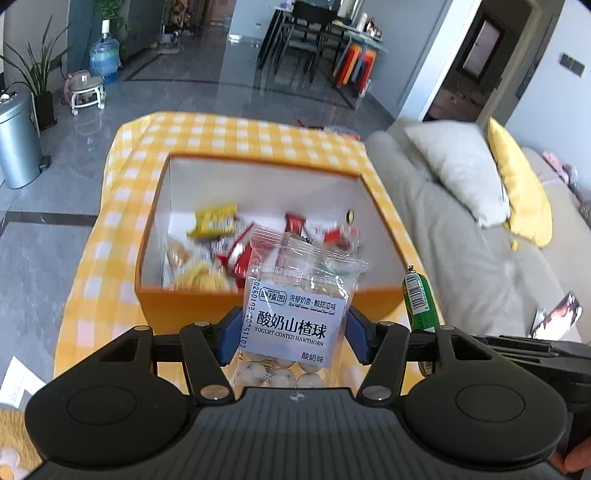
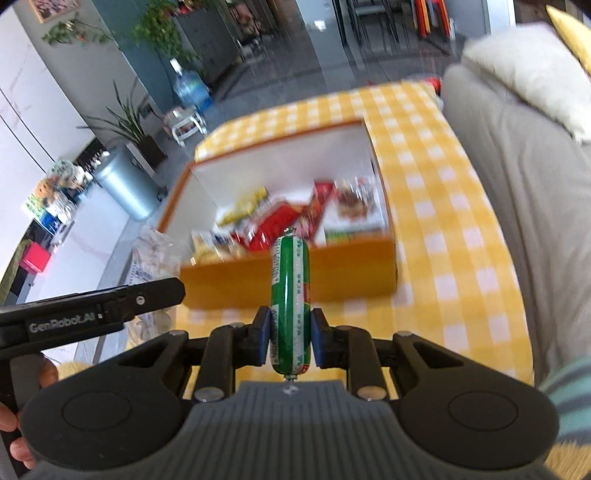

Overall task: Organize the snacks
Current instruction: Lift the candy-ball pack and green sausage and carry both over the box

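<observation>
We've got a crinkly clear plastic bag of yogurt-coated hawthorn balls with a pale blue printed label, round white balls showing through the bottom, pinched between the blue pads of our left gripper, the fingers closed in on the bag's two edges and the bag standing upright in front of the camera. Our right gripper is clamped on a slim green foil-wrapped sausage stick with crimped metal ends, held upright, pads pressing on its lower half. Both grippers are level and pointing forward at the near wall of an open orange cardboard box with white inner walls, which sits on a yellow-and-white checked tablecloth. The box already has a loose heap of glossy snack packets in it, yellow and red ones mostly, blurred so we can't read them. From the left wrist view the green sausage pokes up just right of the box's near corner, and the left gripper's black arm shows in the right wrist view on the left, beside the box. A grey fabric sofa runs along the right edge of the table with a cream cushion and a yellow cushion. Further off: a round silver bin, a blue water jug and a dark dining table with chairs on the shiny grey tiled floor.
</observation>
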Action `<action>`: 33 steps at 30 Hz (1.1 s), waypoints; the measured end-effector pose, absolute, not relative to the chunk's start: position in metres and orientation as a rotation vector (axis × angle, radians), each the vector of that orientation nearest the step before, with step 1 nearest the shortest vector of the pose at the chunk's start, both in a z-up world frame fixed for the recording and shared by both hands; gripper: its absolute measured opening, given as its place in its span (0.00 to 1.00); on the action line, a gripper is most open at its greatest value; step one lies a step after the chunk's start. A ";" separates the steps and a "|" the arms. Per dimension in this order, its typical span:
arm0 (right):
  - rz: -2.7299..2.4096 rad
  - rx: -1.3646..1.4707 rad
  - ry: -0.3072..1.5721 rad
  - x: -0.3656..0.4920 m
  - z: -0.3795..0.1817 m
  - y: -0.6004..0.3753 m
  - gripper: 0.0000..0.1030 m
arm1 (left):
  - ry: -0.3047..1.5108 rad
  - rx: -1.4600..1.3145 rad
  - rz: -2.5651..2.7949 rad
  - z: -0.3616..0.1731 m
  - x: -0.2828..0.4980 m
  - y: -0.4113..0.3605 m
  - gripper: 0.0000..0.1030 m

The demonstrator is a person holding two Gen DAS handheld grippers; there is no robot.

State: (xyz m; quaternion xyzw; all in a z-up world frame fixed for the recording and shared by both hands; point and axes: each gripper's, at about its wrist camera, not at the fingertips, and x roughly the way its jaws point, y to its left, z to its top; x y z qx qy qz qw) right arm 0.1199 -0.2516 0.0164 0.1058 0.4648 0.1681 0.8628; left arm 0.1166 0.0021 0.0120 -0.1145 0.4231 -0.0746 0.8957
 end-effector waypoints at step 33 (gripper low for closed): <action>0.359 -0.057 1.095 0.307 -0.048 -0.188 0.19 | 1.092 -0.056 -0.125 -0.051 0.285 0.007 0.64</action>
